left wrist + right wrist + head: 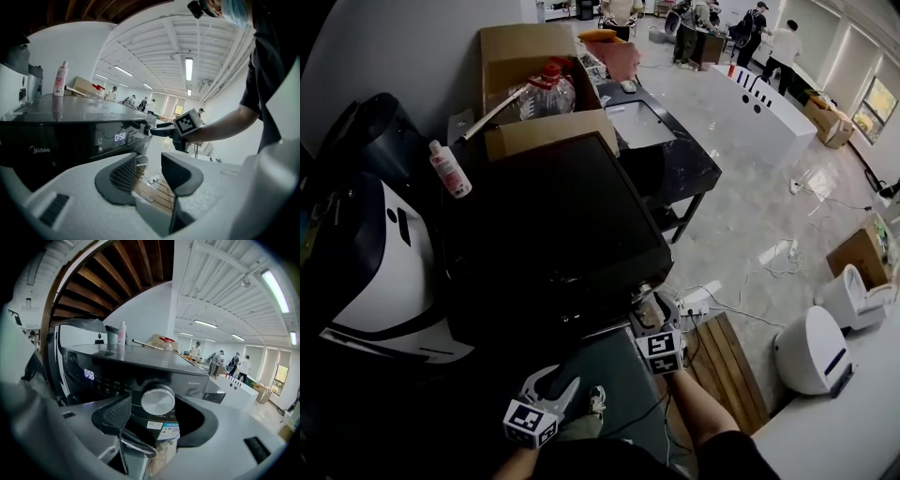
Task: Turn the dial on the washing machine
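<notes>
Holds wide-parted pads (115,414) of the right gripper (157,409) either side of the round silver dial (158,400) on the front of the glossy black washing machine (108,376), plain in that gripper's view yet hidden from the head view, with the left gripper (149,169) gaping, empty, nearby.

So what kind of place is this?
Probably a big workshop or test hall, not a home: a washing machine beside cardboard boxes, a white bathtub on the open floor, people working behind.

Ceiling strip lights (189,68) glare; foreground dim, edges bent by fisheye.
</notes>
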Tool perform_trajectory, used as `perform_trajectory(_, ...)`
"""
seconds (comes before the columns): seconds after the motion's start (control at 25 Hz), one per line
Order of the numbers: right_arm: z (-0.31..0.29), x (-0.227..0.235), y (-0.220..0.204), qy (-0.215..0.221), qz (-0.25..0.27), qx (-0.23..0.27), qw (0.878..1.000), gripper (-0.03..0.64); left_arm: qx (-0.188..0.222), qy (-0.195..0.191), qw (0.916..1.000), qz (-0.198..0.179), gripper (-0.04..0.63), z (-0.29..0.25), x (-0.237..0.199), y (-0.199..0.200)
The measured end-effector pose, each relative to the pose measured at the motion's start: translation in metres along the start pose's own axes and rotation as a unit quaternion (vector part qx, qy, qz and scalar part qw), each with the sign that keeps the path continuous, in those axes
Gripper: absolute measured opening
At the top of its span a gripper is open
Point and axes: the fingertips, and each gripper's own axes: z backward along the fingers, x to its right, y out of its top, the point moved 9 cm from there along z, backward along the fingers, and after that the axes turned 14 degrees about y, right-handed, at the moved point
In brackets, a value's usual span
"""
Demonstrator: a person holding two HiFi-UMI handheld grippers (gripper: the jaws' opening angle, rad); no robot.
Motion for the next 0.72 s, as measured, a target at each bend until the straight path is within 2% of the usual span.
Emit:
perform_trajectory(0.2, -0.009, 0.002, 0.009, -0.010, 0.059, -0.013, 0.998, 0.272, -0.008, 0.004, 0.9999, 0.006, 0.156, -0.004, -0.006, -0.004)
perform_trajectory(0.44, -0.015, 0.006, 0.000, -0.029, 0.059, -0.026, 0.997, 0.272, -0.012, 0.004, 0.9999, 0.007, 0.156, -0.005, -0.010, -0.007)
perform_trajectory(0.72, -0.023, 0.007, -0.004, -0.022, 0.074, -0.019, 0.997, 0.270, -0.018, 0.008, 0.9998, 0.008, 0.156, -0.004, -0.011, -0.011)
